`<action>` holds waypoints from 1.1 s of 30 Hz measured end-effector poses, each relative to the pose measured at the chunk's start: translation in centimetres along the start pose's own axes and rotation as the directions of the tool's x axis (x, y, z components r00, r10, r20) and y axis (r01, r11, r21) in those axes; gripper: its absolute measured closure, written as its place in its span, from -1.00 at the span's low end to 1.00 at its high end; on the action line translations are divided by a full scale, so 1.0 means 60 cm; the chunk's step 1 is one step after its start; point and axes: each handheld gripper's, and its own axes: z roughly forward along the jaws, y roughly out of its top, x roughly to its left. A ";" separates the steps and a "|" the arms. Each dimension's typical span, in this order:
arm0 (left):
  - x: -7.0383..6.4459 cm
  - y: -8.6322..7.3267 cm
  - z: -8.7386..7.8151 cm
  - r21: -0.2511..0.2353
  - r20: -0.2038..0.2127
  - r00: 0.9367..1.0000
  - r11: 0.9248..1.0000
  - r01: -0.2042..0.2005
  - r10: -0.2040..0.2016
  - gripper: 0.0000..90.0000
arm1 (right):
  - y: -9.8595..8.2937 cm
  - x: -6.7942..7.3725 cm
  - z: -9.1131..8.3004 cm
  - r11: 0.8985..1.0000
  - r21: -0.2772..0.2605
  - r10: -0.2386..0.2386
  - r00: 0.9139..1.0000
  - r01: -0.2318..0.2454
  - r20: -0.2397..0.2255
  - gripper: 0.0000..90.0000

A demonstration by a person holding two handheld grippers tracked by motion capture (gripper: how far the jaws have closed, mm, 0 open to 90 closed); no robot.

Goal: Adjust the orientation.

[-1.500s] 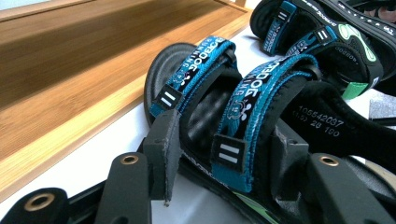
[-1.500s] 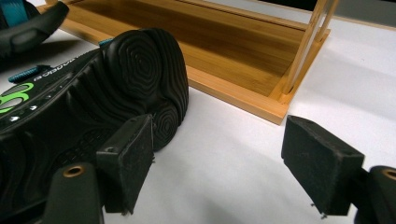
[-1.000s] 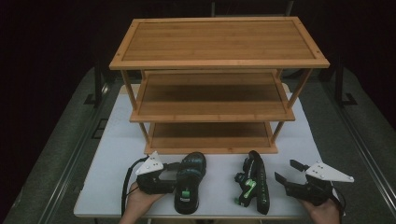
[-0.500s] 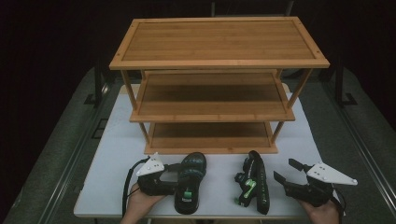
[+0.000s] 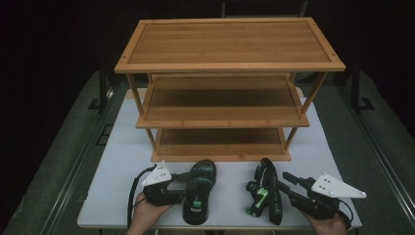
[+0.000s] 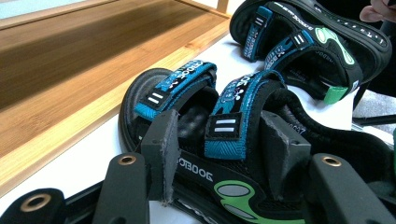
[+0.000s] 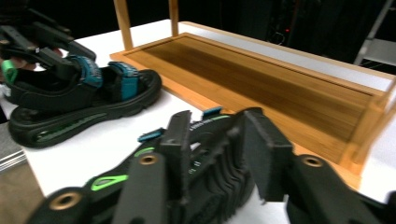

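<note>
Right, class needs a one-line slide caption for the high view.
Two sandals, upright and on its side, before an empty wooden rack, a claw at each.

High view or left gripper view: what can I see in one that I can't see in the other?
High view: the rack's top shelf, the white table and the right hand-held gripper. Left gripper view: lettering on the blue straps, with the left hand-held gripper open around the rear one. Both: the upright sandal, the tipped sandal and the bottom shelf.
</note>
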 end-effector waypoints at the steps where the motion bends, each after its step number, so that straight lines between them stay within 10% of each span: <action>1: 0.000 0.000 0.000 0.000 0.000 1.000 1.000 -0.001 0.001 0.12 | 0.001 0.004 0.002 1.000 0.006 -0.006 1.000 0.006 -0.004 0.54; 14: -0.001 0.000 0.000 -0.001 -0.001 1.000 1.000 -0.004 0.004 0.12 | 0.001 0.028 0.034 0.992 0.100 -0.072 0.997 0.073 -0.012 0.96; 33: -0.001 -0.001 -0.003 0.000 0.002 1.000 1.000 -0.003 0.003 0.14 | -0.002 0.008 -0.004 0.991 0.123 -0.058 0.995 0.047 0.085 0.98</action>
